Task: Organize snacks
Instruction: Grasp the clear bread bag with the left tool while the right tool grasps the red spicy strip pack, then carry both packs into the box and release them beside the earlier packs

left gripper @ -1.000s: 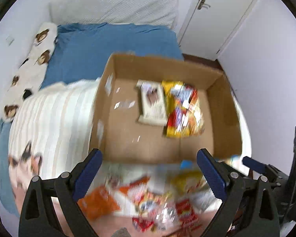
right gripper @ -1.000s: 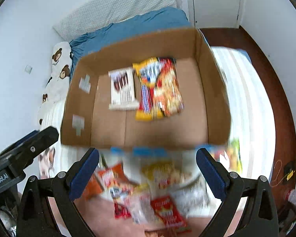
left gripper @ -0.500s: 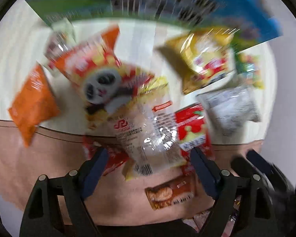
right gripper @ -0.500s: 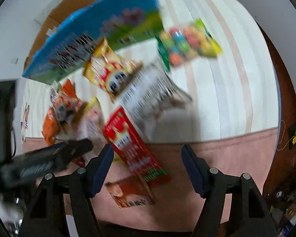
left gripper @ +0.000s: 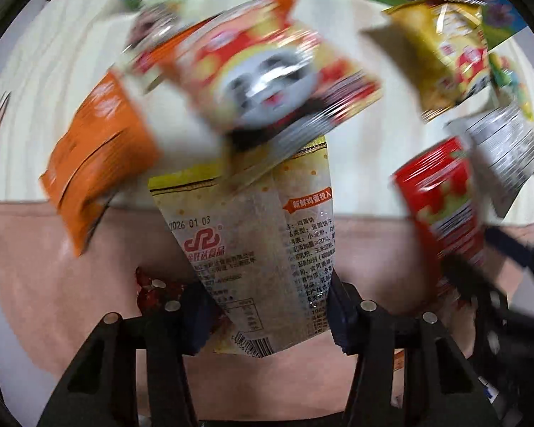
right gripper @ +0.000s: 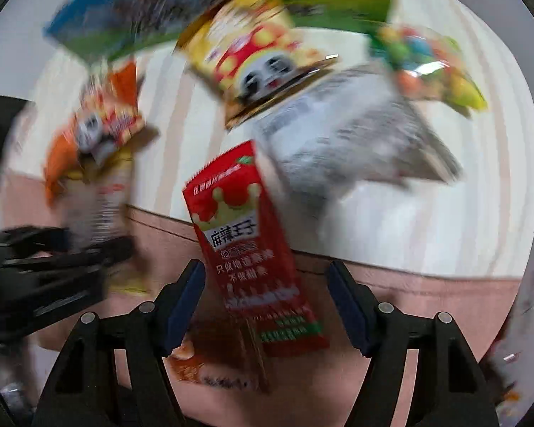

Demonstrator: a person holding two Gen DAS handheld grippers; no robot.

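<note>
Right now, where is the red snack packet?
In the right wrist view, the red snack packet lies between the right gripper fingers, across the pink-and-striped bedding edge, below the panda bag.

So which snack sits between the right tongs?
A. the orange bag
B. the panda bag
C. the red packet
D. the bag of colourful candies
C: in the right wrist view the red packet lies between the two blue pads of the right tongs, with a gap on each side, while the other bags lie farther off.
</note>
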